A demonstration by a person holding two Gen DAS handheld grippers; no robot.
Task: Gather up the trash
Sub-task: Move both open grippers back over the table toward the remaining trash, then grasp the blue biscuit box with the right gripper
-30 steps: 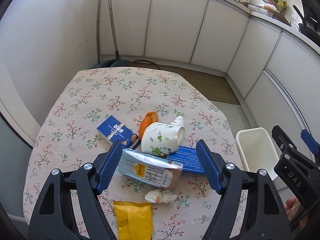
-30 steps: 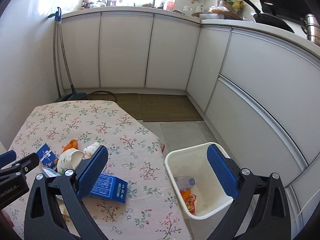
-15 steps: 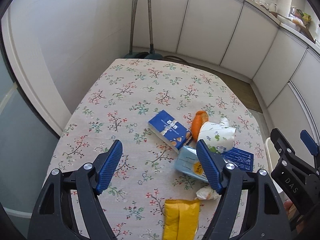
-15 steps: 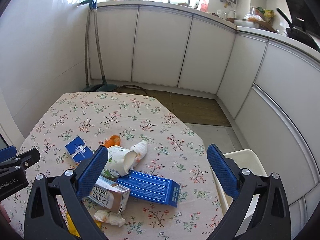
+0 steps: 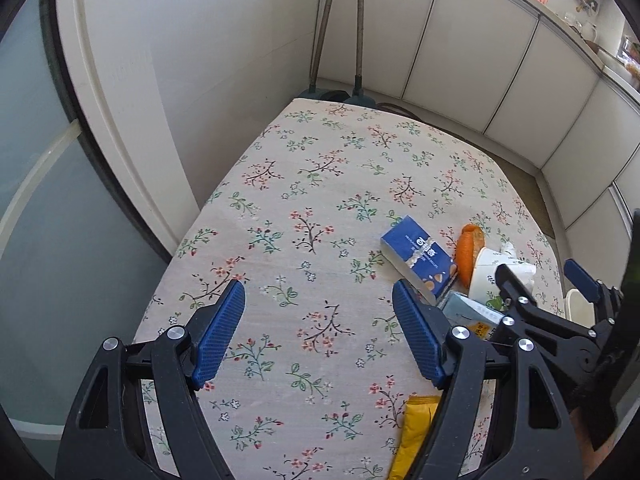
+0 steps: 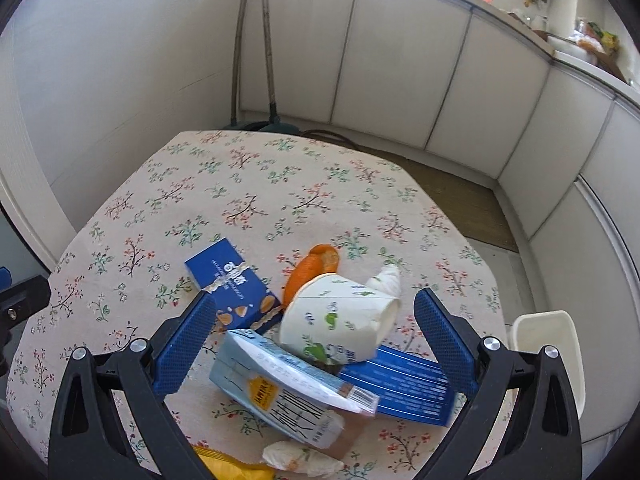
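Currently noted: right gripper (image 6: 316,340) spread wide, holding nothing, hovering over a trash pile on the floral table (image 6: 248,184), with paper cup (image 6: 340,316) lying on its side between the fingers, milk carton (image 6: 288,392) and flat blue box (image 6: 400,380) just nearer, blue snack box (image 6: 232,280) and orange peel (image 6: 310,268) farther. Left gripper (image 5: 316,336) likewise spread wide and empty over bare cloth, left of the pile. White bin (image 6: 548,344) seen past the table's right edge.
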